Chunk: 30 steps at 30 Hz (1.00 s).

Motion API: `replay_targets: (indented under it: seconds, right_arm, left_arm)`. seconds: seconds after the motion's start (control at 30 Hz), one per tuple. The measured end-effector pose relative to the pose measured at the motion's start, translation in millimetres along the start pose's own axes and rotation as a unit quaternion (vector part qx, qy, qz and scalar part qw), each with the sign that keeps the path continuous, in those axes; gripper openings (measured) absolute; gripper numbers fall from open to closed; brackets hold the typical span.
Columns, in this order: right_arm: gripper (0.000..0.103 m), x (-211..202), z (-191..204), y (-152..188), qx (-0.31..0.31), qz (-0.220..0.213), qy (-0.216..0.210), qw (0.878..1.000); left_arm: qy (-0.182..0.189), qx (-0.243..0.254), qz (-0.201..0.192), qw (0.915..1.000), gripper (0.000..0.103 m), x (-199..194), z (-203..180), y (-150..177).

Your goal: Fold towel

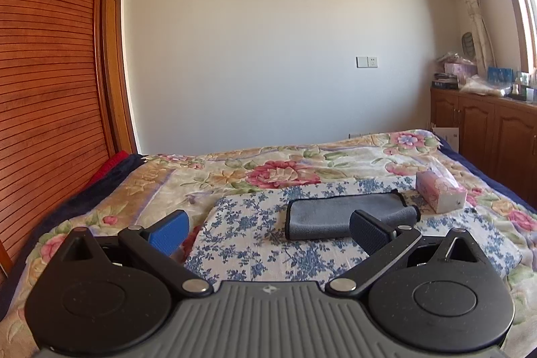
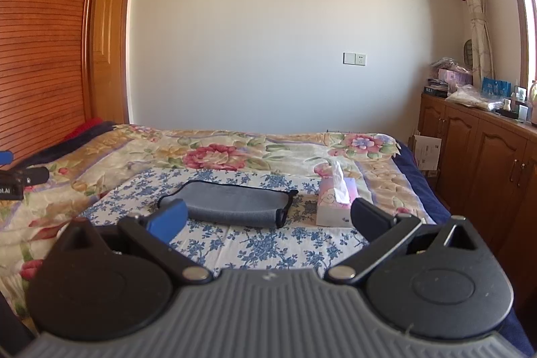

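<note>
Both grippers spread wide and empty above the bed; folded towel lies ahead on the printed cloth.

Left gripper (image 1: 268, 232), black-armed with one blue pad and one dark textured pad, has its fingers set well apart and grips nothing; right gripper (image 2: 268, 220) shows the same spread, empty stance. Grey microfibre towel with black edging (image 1: 349, 215) (image 2: 231, 202) lies folded into a thick oblong on the white cloth with blue flower print (image 1: 255, 244) (image 2: 268, 244), clear of all fingertips. Pink-and-white floral tissue box (image 1: 439, 193) (image 2: 335, 202) stands just beside the towel's right end, one tissue upright from its slot. Printed cloth rests on the floral blanket in cream, red and green (image 1: 268, 163) (image 2: 235, 150) covering the bed. Wooden cabinets (image 2: 483, 163) line the right wall.
</note>
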State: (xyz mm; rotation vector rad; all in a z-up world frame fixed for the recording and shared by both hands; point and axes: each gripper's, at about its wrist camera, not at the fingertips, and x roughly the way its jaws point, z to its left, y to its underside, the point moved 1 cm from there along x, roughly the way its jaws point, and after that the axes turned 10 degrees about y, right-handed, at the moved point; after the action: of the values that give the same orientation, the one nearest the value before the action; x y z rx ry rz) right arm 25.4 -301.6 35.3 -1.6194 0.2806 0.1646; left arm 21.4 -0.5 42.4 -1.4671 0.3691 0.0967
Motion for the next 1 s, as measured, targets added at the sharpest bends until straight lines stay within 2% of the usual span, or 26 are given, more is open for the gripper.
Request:
replay_targets:
  seconds: [0.53,1.0]
  right_arm:
    - [0.103,-7.1,0.8,18.1,0.004,-0.003,0.001,1.000]
    - [0.103,-10.4,1.3,20.9,0.005,-0.018,0.007,1.000]
  left_arm:
    - [0.006,0.011,-0.005,0.9999,0.103,-8.0,-6.8,27.8]
    - [0.007,-0.002,-0.025,0.9997,0.103,-12.2,-2.3,32.4]
